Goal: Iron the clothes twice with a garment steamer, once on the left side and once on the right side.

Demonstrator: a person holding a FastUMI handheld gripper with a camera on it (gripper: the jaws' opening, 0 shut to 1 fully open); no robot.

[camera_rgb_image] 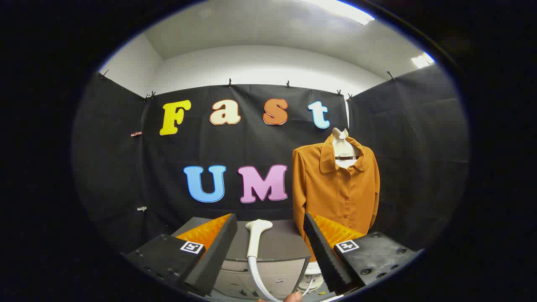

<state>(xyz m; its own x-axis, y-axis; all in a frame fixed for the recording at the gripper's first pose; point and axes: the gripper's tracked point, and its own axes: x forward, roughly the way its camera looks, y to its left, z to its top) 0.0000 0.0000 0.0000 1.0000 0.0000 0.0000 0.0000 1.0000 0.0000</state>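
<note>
Resting between the spread fingers (270,247), steamer head (256,235); shirt (335,184) beyond.

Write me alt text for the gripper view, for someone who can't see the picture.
The gripper is open, its two fingers spread either side of a white garment steamer head that stands upright on a grey cabinet just ahead. Beyond the right finger an orange button-up shirt hangs on a white hanger form. A fingertip shows beside the steamer's hose.

No legible text — only square coded markers (192,247) on the claw (270,247) — fingers apart.
</note>
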